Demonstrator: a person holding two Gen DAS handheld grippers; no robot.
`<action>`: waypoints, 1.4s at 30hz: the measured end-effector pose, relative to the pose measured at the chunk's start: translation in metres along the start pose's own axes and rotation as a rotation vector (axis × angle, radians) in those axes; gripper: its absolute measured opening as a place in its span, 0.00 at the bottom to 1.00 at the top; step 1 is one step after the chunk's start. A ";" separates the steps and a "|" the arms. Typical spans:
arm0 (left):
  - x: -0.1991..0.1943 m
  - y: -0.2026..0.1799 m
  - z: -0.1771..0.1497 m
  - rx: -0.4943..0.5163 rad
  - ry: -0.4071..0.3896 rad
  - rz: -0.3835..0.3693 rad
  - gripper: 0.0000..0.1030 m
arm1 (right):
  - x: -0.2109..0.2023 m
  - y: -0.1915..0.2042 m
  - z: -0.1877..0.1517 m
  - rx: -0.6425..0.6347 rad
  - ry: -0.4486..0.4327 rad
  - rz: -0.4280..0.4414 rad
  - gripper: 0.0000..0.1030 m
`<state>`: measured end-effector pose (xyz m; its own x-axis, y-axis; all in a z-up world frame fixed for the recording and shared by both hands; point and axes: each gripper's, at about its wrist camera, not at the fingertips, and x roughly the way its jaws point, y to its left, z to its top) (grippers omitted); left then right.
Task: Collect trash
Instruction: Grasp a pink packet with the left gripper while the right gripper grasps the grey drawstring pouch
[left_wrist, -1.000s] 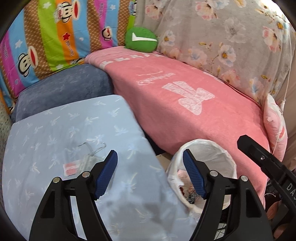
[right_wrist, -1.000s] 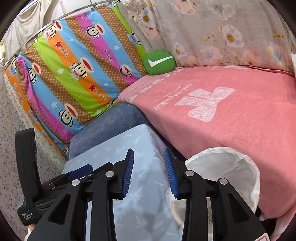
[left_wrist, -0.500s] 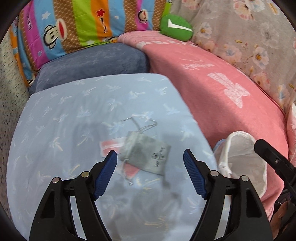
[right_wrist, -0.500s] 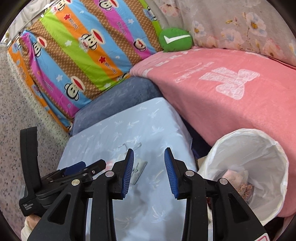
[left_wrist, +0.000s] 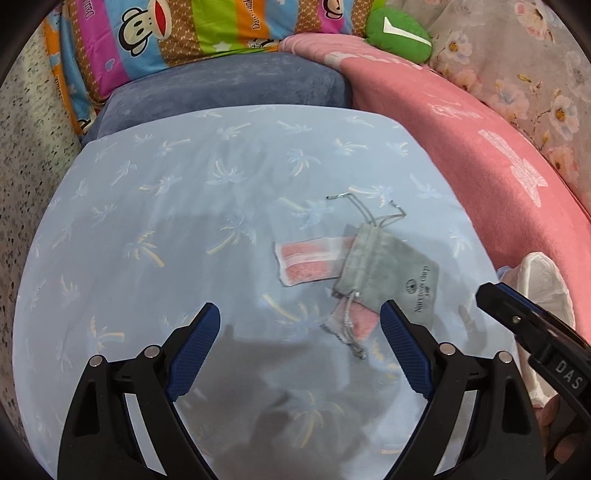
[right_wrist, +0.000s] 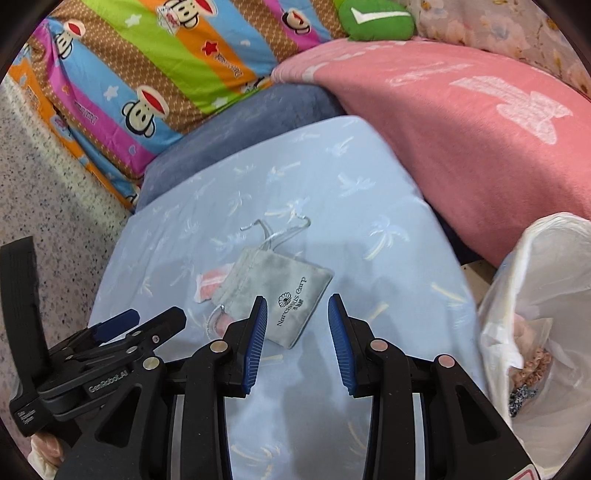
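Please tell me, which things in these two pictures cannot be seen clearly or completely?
- Pink packets: partly under the grey drawstring pouch in both views; their print is unreadable.
- Trash bag: cut by the right edge in both views; in the left wrist view the right gripper's body covers it too.
- Bag contents: blurred, pink and dark scraps only.
- Small print under the pouch logo: too small.

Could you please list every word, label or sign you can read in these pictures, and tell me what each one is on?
"Narcissus Carp": grey pouch, beside a small flower logo; the tiny characters under it are unreadable.
"GenRobot.AI": body of the left gripper, seen in the right wrist view.
"DAS": label on the right gripper, cut off by the left wrist view's edge.
White tick sign: green cushion.
Lettering on the striped monkey cover and pink blanket: too blurred.
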<state>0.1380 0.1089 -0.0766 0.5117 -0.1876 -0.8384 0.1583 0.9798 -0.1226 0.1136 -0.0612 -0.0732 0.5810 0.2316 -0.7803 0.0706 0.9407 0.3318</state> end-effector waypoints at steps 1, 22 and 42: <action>0.002 0.002 -0.001 0.000 0.004 -0.001 0.82 | 0.007 0.002 0.000 -0.005 0.012 -0.002 0.34; 0.030 0.002 -0.007 0.036 0.052 -0.054 0.82 | 0.046 0.007 0.004 -0.071 0.028 -0.096 0.03; 0.043 -0.036 -0.009 0.134 0.072 -0.075 0.32 | -0.006 -0.021 0.022 0.034 -0.077 -0.070 0.03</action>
<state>0.1465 0.0661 -0.1128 0.4334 -0.2495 -0.8660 0.3075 0.9442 -0.1181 0.1268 -0.0878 -0.0641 0.6341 0.1443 -0.7597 0.1398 0.9448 0.2962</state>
